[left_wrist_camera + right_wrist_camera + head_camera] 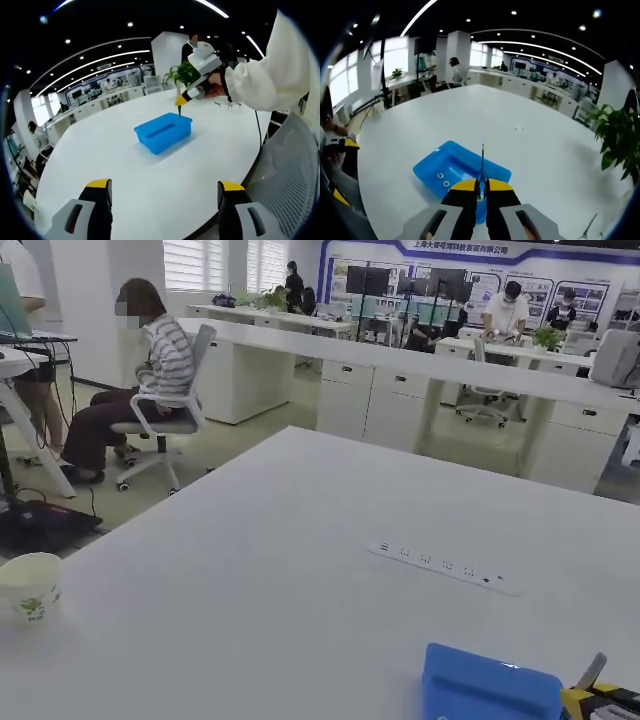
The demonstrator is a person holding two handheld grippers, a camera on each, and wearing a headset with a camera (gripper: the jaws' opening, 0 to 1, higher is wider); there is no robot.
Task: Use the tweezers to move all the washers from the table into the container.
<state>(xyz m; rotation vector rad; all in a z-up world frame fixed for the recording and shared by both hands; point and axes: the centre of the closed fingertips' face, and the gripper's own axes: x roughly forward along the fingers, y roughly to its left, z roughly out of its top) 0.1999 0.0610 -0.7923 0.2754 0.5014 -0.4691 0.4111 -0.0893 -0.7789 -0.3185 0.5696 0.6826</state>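
Over a white office tabletop (530, 150), the right gripper (481, 186) was clamped on thin metal tweezers (482, 160), their tips above the blue rectangular plastic container (432, 167), which held 2 small metal washers (440, 176). The left gripper (165, 186) gaped empty. This looked like a drop-off; the next move would call for seeking any washer left on the tabletop.

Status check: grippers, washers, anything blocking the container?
Left gripper open, empty. Right gripper shut on tweezers, tip over blue container. Two washers inside. No obstruction seen.
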